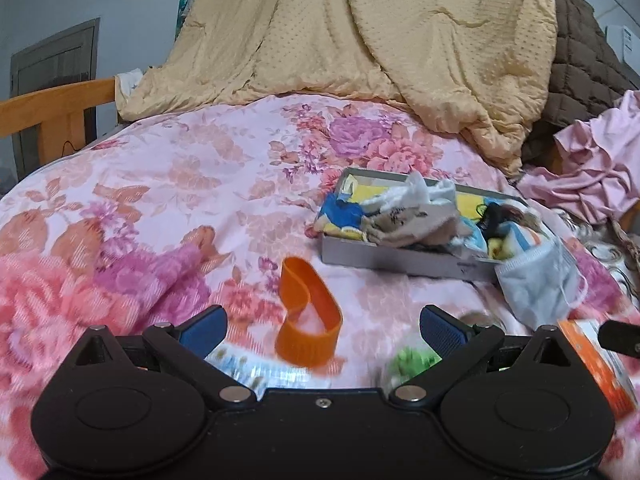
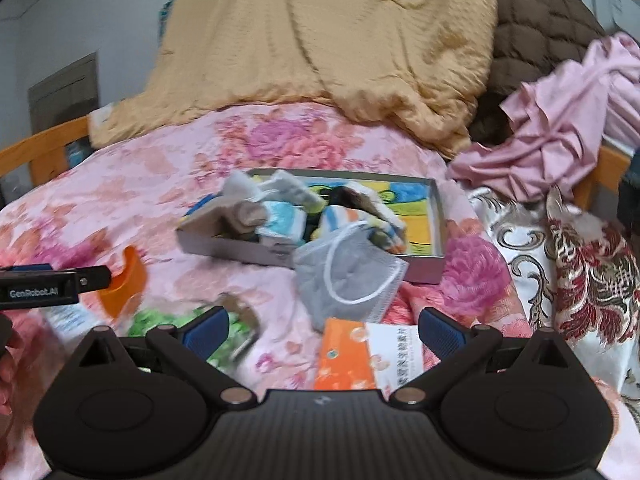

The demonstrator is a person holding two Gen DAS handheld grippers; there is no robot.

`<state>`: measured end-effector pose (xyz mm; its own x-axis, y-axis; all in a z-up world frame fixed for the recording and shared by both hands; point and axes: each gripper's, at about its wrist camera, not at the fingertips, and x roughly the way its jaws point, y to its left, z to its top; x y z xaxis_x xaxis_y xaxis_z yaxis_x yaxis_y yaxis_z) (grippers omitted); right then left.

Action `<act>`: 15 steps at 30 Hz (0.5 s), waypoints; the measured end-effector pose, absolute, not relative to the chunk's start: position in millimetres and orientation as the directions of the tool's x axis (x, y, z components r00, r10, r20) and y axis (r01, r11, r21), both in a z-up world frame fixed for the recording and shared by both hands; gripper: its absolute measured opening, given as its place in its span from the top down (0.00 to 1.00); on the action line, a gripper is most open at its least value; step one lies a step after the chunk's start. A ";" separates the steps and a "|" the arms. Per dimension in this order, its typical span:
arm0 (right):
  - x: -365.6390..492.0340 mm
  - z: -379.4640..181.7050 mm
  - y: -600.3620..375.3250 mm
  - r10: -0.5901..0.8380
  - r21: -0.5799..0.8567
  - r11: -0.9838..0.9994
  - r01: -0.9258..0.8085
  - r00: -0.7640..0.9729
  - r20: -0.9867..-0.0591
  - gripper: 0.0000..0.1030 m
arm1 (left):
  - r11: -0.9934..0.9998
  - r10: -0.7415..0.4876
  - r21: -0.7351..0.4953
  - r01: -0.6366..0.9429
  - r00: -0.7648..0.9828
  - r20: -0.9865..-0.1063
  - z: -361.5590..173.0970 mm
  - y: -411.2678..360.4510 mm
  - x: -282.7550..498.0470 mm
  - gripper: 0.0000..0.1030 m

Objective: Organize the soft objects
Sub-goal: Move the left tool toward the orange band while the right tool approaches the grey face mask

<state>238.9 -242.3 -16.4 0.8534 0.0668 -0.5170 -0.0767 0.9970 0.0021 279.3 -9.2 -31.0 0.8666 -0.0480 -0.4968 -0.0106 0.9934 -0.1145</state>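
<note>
left tool [image 1: 322,326] jaws spread, empty | right tool [image 2: 323,330] likewise | orange band [image 1: 308,312] at 12 o'clock | pinch one wall, lift toward box [image 1: 400,258] at 1 o'clock

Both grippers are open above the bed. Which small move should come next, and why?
Probably lower the left gripper onto the orange band and close. Its jaws stand open with the band lying between them on the floral bedspread, outside the grey box that already holds socks. The right gripper is open and holds nothing.
</note>
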 end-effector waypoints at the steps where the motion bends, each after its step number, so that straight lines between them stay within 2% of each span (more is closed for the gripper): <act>1: 243.7 -17.3 -245.7 0.066 0.014 0.998 -0.068 0.854 -0.517 0.00 | 0.994 -0.046 -0.113 -0.012 0.868 -0.495 -30.5 -9.9 284.5 0.01; 15: 305.2 -34.0 -265.0 0.019 0.096 0.995 0.041 0.834 -0.551 0.00 | 0.995 -0.030 -0.092 -0.026 0.831 -0.555 -37.8 -25.2 328.3 0.01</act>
<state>305.2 -265.0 -34.0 0.8341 0.0191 -0.5513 0.0408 0.9945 0.0962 328.3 -25.2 -37.8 0.8312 -0.0295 -0.5552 -0.0260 0.9954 -0.0919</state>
